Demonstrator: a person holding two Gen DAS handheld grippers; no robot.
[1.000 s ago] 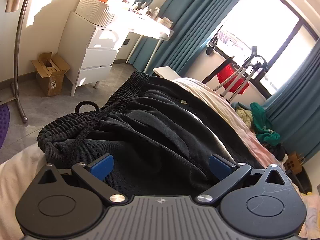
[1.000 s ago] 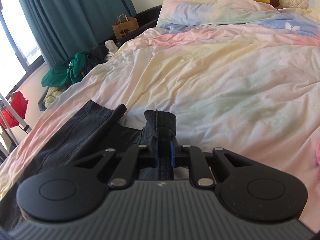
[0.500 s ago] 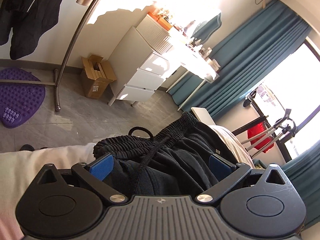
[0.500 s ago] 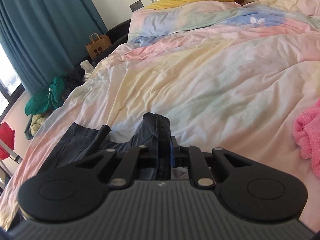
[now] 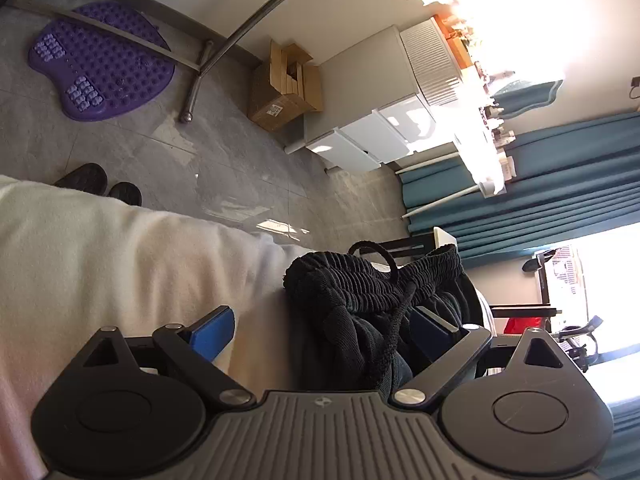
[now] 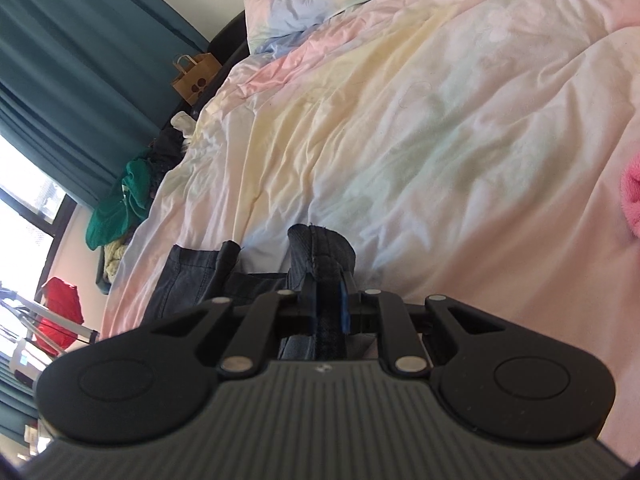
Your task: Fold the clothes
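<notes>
Dark grey drawstring trousers lie on the bed. In the left wrist view their ribbed elastic waistband (image 5: 372,280) and black cord are bunched near the bed's edge. My left gripper (image 5: 320,332) is open, its blue pads on either side of the waistband fabric, not closed on it. In the right wrist view my right gripper (image 6: 330,304) is shut on a fold of the trouser leg hem (image 6: 320,244), lifted a little off the pastel duvet (image 6: 420,120). The rest of the leg (image 6: 188,276) trails left.
The bed's white edge (image 5: 120,260) drops to a grey floor with black slippers (image 5: 96,184), a purple mat (image 5: 100,68), a cardboard box (image 5: 284,92) and white drawers (image 5: 380,128). A pink towel (image 6: 630,200) lies at right. Clothes pile (image 6: 128,200) by teal curtains.
The left gripper has rolled and swung towards the waistband end at the bed's edge, staying open. The right gripper has tilted and stays shut on the hem.
</notes>
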